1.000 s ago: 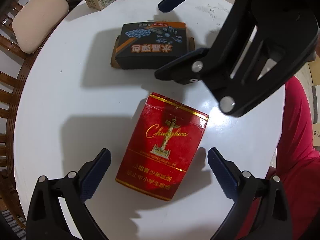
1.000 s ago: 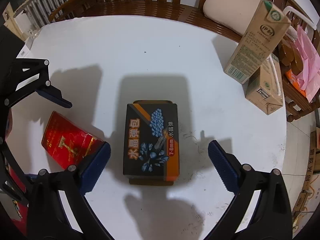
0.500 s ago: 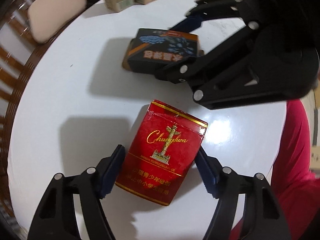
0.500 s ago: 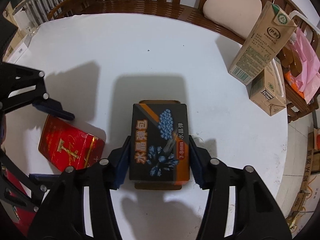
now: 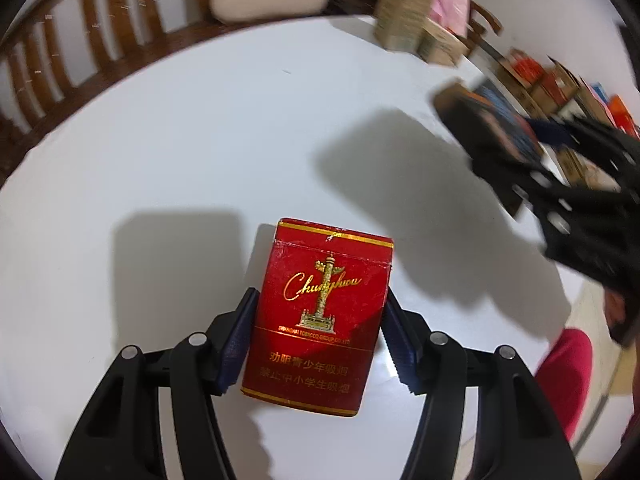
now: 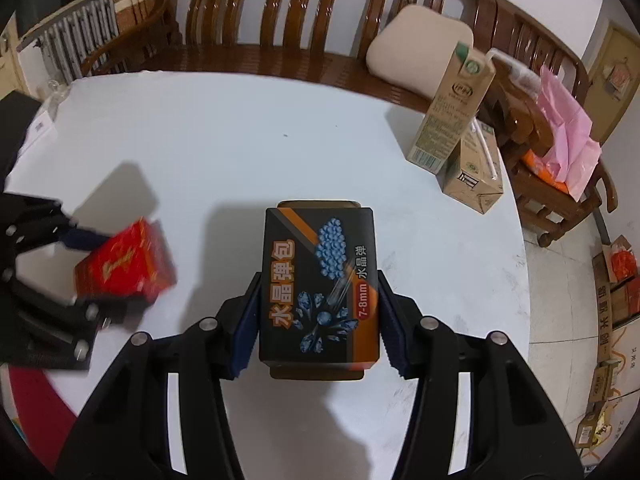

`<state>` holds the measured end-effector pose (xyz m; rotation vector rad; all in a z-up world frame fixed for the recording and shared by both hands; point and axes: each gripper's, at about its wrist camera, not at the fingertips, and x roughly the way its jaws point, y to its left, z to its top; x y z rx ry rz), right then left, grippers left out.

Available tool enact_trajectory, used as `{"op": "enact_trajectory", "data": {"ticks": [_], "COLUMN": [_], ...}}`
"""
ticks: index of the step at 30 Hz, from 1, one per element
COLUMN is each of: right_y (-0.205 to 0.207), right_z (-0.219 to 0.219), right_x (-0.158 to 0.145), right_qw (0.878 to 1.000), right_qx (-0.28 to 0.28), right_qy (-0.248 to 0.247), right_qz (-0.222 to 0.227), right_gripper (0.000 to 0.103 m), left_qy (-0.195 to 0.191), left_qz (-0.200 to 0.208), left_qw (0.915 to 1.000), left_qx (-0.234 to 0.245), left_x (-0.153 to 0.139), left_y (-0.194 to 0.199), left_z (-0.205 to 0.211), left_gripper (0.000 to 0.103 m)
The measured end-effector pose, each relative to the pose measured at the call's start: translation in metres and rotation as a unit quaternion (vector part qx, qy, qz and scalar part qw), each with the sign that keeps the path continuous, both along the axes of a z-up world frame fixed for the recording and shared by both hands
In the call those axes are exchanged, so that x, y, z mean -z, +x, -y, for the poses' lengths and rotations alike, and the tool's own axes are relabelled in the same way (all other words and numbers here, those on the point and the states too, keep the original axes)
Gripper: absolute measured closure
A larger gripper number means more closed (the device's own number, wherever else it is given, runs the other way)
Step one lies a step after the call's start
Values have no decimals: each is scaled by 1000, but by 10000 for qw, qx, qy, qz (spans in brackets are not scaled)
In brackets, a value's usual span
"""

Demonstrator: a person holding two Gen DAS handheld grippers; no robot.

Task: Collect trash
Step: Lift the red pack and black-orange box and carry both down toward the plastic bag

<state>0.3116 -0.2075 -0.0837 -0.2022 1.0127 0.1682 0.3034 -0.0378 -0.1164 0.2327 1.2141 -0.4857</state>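
A red cigarette pack (image 5: 320, 312) sits between the blue pads of my left gripper (image 5: 319, 294), whose jaws are closing and press on both its sides, just above the white round table (image 5: 180, 140). My right gripper (image 6: 318, 276) is shut on a black box with orange and blue print (image 6: 320, 280), held a little above the table. In the right wrist view the red pack (image 6: 124, 268) shows blurred at the left. The black box (image 5: 492, 120) appears blurred at the far right of the left wrist view.
A tall milk carton (image 6: 456, 108) stands at the table's far right edge beside a lying carton (image 6: 472, 176). A wooden bench (image 6: 280, 20) with a beige cushion (image 6: 416, 44) curves behind. A pink bag (image 6: 564, 120) and floor boxes (image 6: 616, 300) lie right. A red sleeve (image 5: 564, 372) is near.
Both grippers closed from wide open onto their boxes, the left on the red pack, the right on the black box. Both then lifted, and the left rolled so the pack stands straight in view.
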Motion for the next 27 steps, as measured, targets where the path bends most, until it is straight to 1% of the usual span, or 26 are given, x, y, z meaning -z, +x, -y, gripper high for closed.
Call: {"op": "enact_trajectory", "data": {"ticks": [2,3,4,6,9,13,16,20,24,27], "right_y": [-13,-20,-24,-38,-62,-97,-124,-159,-191,-213], "right_z": [-4,-6,-8,-12,-23,-37,-47,-59,-69,-73], "right_x": [-5,-9,-11,-20,-36,-59,-75,-92,-103,-108], "right_qw": [9999,9997,9996,9991,9979,9958,9940,9904,9872,9852], "right_qx": [9,29,49,56,6,-112,-180,-254,-275,-280], "right_qy": [-11,-11,4,87,61,54,63,-29,-169,-191], "right_qz": [133,222,277,404,646,907,1079,1357,1564,1678], "right_gripper": [51,51,51,51,51,51,51,51,51,51], "left_qy": [-141,-195,-174,-118,-238,-293,-372,-351,-487,-496], "left_qz": [-13,54,163,518,813,1139,1214,1375,1379,1460], "left_qw": [9996,9991,9988,9971,9943,9897,9883,9867,9862,9854], "left_qx": [-225,-372,-437,-547,-652,-816,-842,-790,-771,-722], "left_x": [-3,-8,-13,-26,-47,-67,-75,-83,-91,-98], "left_y": [-4,-9,-11,-27,-48,-73,-92,-116,-138,-160], "left_z": [-10,-17,-18,-25,-33,-37,-40,-37,-39,-41], "left_gripper": [45,45,45,45,45,45,45,45,45,45]}}
